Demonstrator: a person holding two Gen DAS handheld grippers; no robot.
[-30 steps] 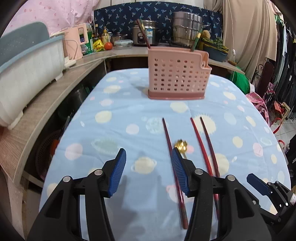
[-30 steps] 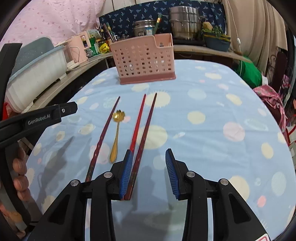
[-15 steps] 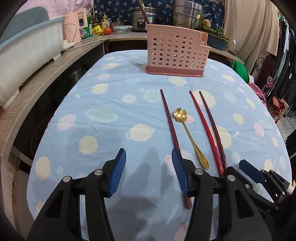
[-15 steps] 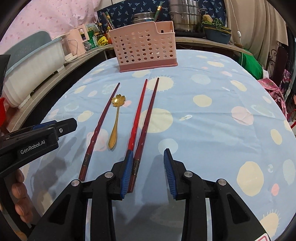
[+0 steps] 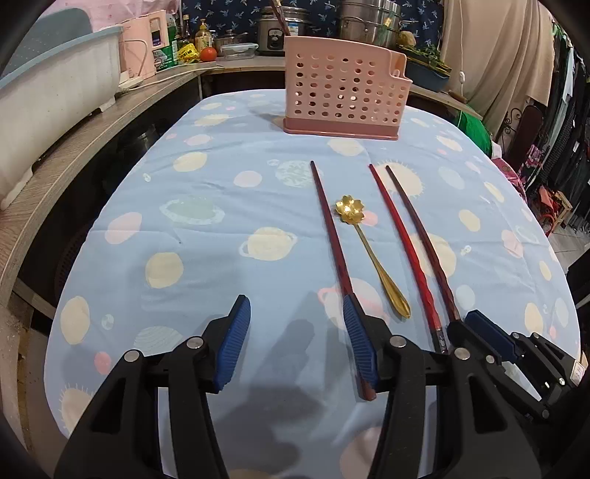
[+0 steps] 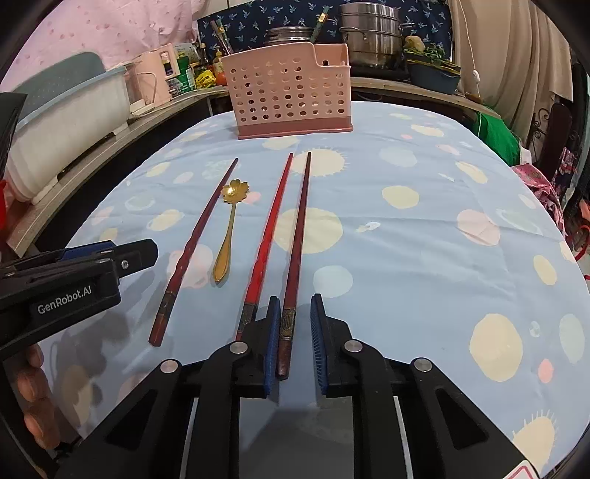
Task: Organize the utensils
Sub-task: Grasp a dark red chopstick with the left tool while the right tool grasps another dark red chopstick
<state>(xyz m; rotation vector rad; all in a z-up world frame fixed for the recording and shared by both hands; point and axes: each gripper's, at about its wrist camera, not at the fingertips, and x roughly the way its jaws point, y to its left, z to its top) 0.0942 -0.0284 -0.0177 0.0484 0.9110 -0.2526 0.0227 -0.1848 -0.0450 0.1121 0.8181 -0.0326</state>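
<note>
I worked in a lived-in home kitchen — behind the pink utensil basket [image 6: 291, 92] stood a steel steamer pot [image 6: 370, 35] and rice cooker [image 5: 274, 29], left of it a dish rack [image 5: 55, 88], right of it hanging clothes [image 5: 568, 121].

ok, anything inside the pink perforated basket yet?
Through the holes of the pink perforated plastic basket only pink shows, no utensil shapes. Its floor sits behind the solid base band, so anything lying flat there stays hidden.
</note>
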